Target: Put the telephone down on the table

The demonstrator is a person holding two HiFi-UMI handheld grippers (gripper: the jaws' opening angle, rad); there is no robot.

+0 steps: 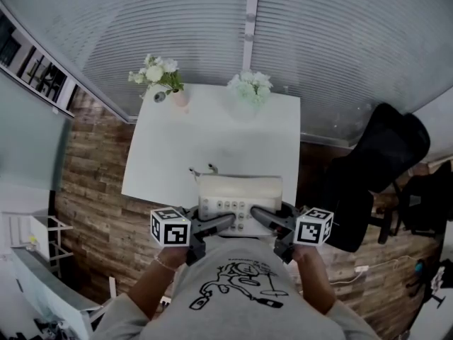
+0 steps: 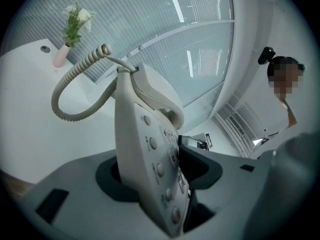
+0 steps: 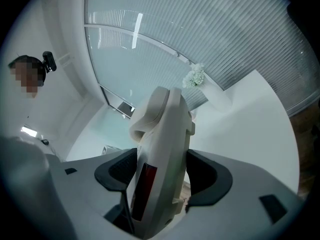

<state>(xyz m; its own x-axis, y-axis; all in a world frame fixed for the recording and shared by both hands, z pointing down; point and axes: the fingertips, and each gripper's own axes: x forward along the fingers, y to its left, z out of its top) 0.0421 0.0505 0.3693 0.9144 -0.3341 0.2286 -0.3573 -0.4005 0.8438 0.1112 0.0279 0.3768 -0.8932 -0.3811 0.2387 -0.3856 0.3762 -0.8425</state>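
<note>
Left gripper point(image 1: 216, 224) is shut tight on the left end of the telephone point(image 1: 239, 200), and the right gripper point(image 1: 267, 219) is shut tight on the right end. Each one has a jaw on the top face, where the buttons are, and a jaw under the bottom, so the phone is pinched like a sandwich. I think two grippers are used because the phone is wide and has loose parts, and a hold at both ends stops it from tipping. It looks flat in the head view, and that helps the handset point(image 1: 239, 188) lie in its place on top and not slide off. The curly cord point(image 2: 75, 96) hangs in a loop off the back of the phone, toward the table. The phone is at the near edge of the white table point(image 1: 212, 137), with its back part over the table top and its front part close to the person's tummy. I cannot tell if it touches the table yet. The near half of the table is bare, so there is room for it. Two bunches of flowers point(image 1: 157, 73) stand at the far edge, well away. I think the tricky bit is the jaws under the phone, as they must slip out before it can sit flat.
</note>
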